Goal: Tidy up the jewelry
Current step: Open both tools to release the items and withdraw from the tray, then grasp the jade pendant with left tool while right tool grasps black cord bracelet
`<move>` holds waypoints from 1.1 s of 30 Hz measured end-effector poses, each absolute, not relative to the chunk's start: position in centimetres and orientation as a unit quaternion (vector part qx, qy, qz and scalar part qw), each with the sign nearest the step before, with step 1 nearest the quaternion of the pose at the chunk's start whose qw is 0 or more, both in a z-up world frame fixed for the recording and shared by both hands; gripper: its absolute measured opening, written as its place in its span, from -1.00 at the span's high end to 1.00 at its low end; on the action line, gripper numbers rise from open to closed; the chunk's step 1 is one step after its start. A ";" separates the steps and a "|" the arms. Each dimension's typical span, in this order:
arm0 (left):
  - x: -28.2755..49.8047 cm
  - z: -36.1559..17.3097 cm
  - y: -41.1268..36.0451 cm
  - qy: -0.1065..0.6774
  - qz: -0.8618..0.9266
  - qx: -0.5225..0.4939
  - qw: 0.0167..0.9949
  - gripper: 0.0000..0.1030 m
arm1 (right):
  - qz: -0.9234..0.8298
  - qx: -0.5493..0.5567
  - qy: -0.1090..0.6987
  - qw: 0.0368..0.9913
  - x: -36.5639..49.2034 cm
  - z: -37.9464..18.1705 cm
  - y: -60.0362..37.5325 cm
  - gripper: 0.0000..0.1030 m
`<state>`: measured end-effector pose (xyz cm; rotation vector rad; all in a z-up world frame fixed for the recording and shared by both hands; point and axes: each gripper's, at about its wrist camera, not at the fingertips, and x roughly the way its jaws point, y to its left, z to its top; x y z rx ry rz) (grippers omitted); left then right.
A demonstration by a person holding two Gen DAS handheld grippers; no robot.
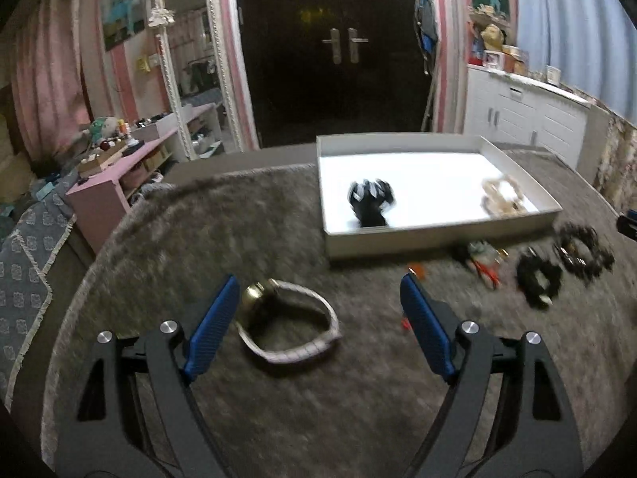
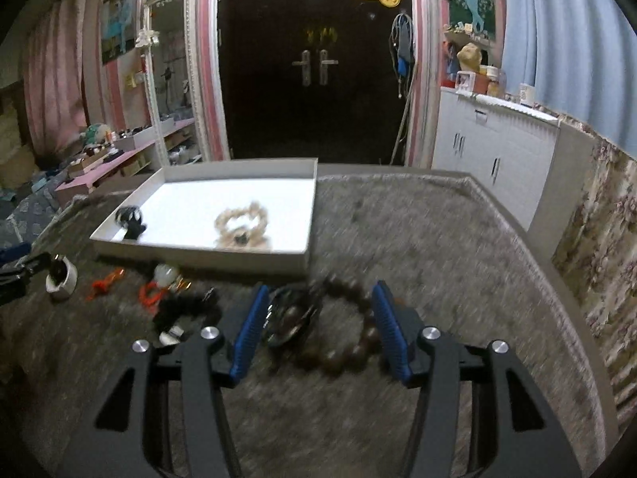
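Observation:
My left gripper point(image 1: 318, 279) is open wide over the grey rug point(image 1: 239, 219). A white band bracelet with a gold bell point(image 1: 286, 322) lies on the rug between its blue pads, untouched. My right gripper point(image 2: 321, 286) is open too, its pads on either side of a brown bead bracelet point(image 2: 358, 342) and a dark shiny bangle point(image 2: 290, 318) that rest on the rug. Behind both stands a white tray point(image 1: 438, 235) point(image 2: 199, 257). Inside it lie a black-and-white piece point(image 1: 370, 199) point(image 2: 131, 219) and a beige bead bracelet point(image 1: 503, 197) point(image 2: 243, 223).
Loose on the rug in front of the tray are orange-corded pieces point(image 2: 153, 288) point(image 1: 485, 267), a black fuzzy ring point(image 2: 183, 310) point(image 1: 537, 279) and a dark bracelet point(image 1: 583, 253). A white cabinet point(image 2: 497, 147) stands right, a pink shelf point(image 1: 119, 167) left, a dark door point(image 2: 314, 67) behind.

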<state>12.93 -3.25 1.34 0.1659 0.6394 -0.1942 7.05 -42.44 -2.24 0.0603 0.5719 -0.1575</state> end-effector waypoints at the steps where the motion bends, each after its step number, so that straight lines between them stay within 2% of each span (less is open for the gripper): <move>1: 12.5 1.0 -3.5 0.314 -0.099 0.082 0.941 -0.60 | -0.074 0.029 0.284 0.955 6.8 -2.7 -42.1 -0.05; 11: 10.8 -0.2 -6.6 0.323 -0.131 0.091 0.933 -0.60 | -0.048 0.025 0.299 0.953 5.8 -4.1 -39.9 -0.05; 18: 10.4 -0.2 -7.5 0.322 -0.139 0.095 0.931 -0.60 | -0.064 0.038 0.300 0.951 5.9 -3.9 -42.0 -0.05; 33: 13.8 -1.6 -7.7 0.345 -0.123 0.093 0.926 -0.60 | -0.058 0.056 0.329 0.941 9.8 -5.5 -43.2 -0.04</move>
